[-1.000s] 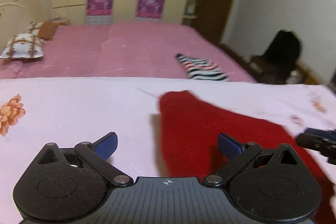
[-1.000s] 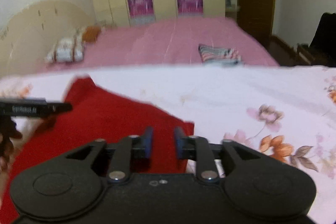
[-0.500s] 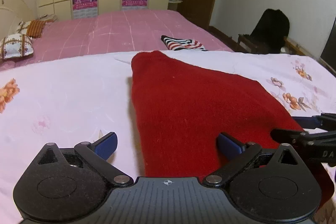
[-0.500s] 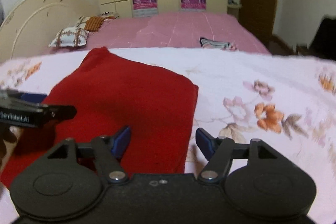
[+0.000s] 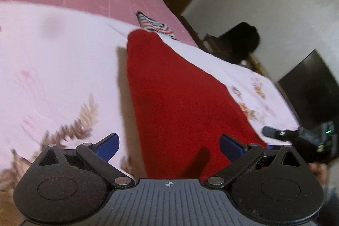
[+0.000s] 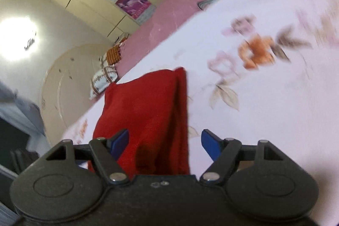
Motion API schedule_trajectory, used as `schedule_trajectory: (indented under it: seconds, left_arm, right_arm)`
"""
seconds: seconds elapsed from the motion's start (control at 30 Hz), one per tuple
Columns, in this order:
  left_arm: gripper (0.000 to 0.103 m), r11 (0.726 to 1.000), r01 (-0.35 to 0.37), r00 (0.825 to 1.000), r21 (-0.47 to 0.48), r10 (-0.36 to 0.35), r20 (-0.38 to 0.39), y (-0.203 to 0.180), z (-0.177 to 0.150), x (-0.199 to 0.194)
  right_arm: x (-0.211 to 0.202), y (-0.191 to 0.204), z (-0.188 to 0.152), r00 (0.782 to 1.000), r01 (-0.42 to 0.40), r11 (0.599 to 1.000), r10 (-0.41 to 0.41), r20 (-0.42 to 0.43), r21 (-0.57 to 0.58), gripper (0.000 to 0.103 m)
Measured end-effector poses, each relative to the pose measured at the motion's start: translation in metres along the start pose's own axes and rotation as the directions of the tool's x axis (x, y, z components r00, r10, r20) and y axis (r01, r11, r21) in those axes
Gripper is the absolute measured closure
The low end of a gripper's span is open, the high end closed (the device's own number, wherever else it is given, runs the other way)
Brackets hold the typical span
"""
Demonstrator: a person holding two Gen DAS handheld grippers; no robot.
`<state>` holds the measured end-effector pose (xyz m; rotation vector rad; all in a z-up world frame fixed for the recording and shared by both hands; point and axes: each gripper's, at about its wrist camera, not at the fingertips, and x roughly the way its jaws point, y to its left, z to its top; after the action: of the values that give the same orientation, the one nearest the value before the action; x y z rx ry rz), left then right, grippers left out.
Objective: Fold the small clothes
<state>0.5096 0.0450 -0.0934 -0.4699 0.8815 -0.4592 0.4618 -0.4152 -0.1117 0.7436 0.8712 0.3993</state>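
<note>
Folded red knit garment (image 5: 180, 99) is lying flat on the pale floral bedsheet (image 5: 53, 60), near a striped folded cloth (image 5: 154, 24). Left claw (image 5: 169, 147) is hovering wide over its near end, gripping nothing. Right claw (image 6: 165, 142), jaws just opening, is standing wide astride the garment's edge, pads clear.

Black hand-held gripper (image 5: 169, 146) — blue fingertips (image 5: 108, 146)
</note>
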Motion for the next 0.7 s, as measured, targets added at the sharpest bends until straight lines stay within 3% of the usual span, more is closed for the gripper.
schedule_trajectory:
  seconds: [0.13, 0.17, 0.27, 0.37, 0.43, 0.47, 0.57, 0.7]
  left_arm:
    - [0.003, 0.999, -0.023, 0.999, 0.036, 0.024, -0.044, -0.006, -0.007, 0.014]
    - [0.003, 0.998, -0.033, 0.998, 0.058, 0.036, -0.043, -0.010, -0.008, 0.015]
    - [0.003, 0.994, -0.060, 0.998, 0.095, 0.063, -0.031, -0.015, -0.012, 0.014]
    - [0.003, 0.995, -0.056, 0.998, 0.079, 0.058, -0.025, -0.011, -0.013, 0.012]
    - [0.003, 0.995, -0.062, 0.998, 0.082, 0.064, -0.020, -0.013, -0.014, 0.012]
    - [0.003, 0.994, -0.069, 0.997, 0.088, 0.071, -0.022, -0.016, -0.014, 0.012]
    - [0.003, 0.994, -0.062, 0.998, 0.093, 0.064, -0.014, -0.019, -0.011, 0.005]
    - [0.003, 0.989, -0.089, 0.995, 0.116, 0.092, -0.024, -0.018, -0.015, 0.003]
  right_arm:
    - [0.009, 0.004, -0.008, 0.999, 0.040, 0.998, -0.040, -0.007, -0.045, 0.034]
    - [0.010, 0.010, -0.010, 0.999, 0.047, 0.997, -0.048, -0.003, -0.056, 0.042]
    - [-0.005, 0.039, -0.017, 0.997, 0.056, 0.975, -0.044, 0.059, -0.213, 0.045]
    - [0.004, 0.065, -0.029, 0.991, 0.119, 0.929, -0.130, -0.007, -0.352, 0.045]
    - [0.013, 0.072, -0.036, 0.987, 0.131, 0.913, -0.158, -0.037, -0.387, 0.063]
    - [0.018, 0.076, -0.039, 0.983, 0.156, 0.898, -0.183, -0.027, -0.411, 0.089]
    - [0.013, 0.088, -0.041, 0.977, 0.197, 0.859, -0.214, 0.019, -0.473, 0.092]
    - [0.007, 0.071, -0.031, 0.973, 0.218, 0.886, -0.229, 0.022, -0.409, 0.092]
